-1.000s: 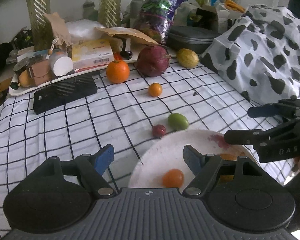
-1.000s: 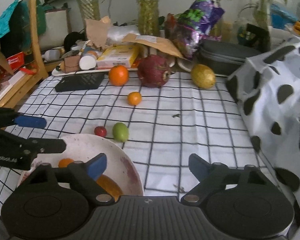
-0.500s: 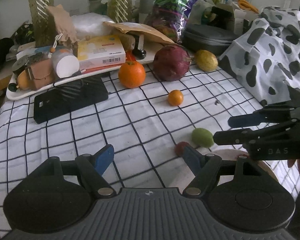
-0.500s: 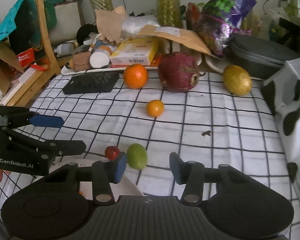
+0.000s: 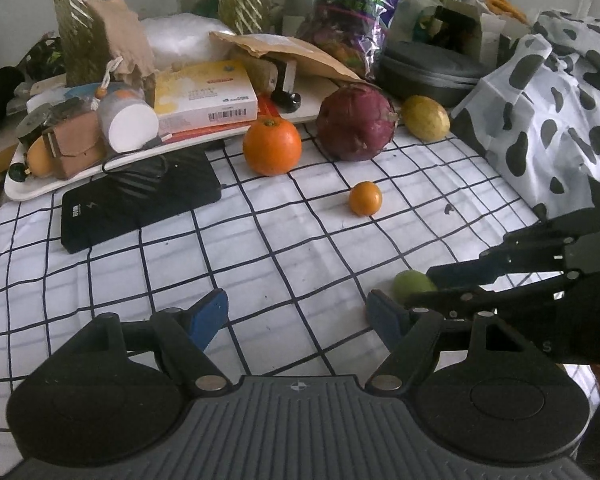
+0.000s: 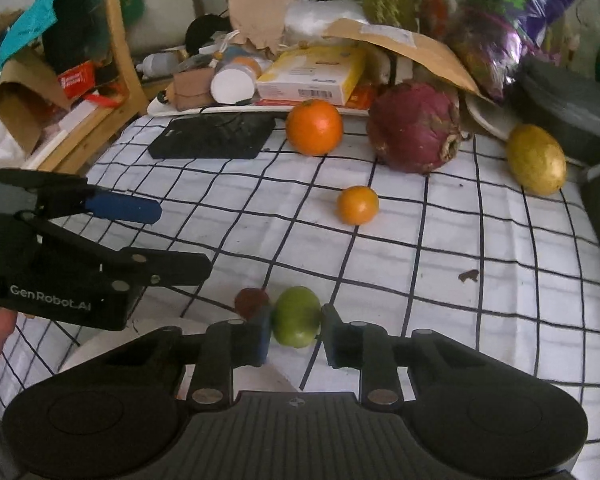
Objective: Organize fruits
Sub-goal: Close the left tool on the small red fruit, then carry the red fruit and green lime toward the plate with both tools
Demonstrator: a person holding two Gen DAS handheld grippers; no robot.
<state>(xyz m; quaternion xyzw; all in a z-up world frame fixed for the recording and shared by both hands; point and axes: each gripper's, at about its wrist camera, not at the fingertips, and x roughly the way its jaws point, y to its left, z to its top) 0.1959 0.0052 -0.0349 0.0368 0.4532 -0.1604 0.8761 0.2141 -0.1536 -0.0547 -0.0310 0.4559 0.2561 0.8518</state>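
Observation:
My right gripper point(image 6: 294, 332) is shut on a small green fruit point(image 6: 296, 316) that rests on the checked cloth; both pads press its sides. A small red fruit point(image 6: 252, 302) lies right beside it, against the left finger. A white plate point(image 6: 100, 344) shows by its rim just below. In the left wrist view the green fruit point(image 5: 410, 284) sits between the right gripper's point(image 5: 420, 286) fingers. My left gripper point(image 5: 298, 308) is open over bare cloth, holding nothing. Farther back lie a small orange point(image 6: 357, 205), a big orange point(image 6: 314, 127), a dark red fruit point(image 6: 414, 128) and a yellow fruit point(image 6: 536, 160).
A black power bank point(image 5: 140, 204) lies at the back left, in front of a white tray point(image 5: 24, 192) piled with boxes and jars. A cow-patterned cloth point(image 5: 548, 120) rises along the right side. A grey case point(image 5: 428, 68) and plant stems stand behind.
Both grippers moved forward from over the plate toward the fruits. The right gripper's jaws came together around the green fruit. The plate dropped out of the left wrist view.

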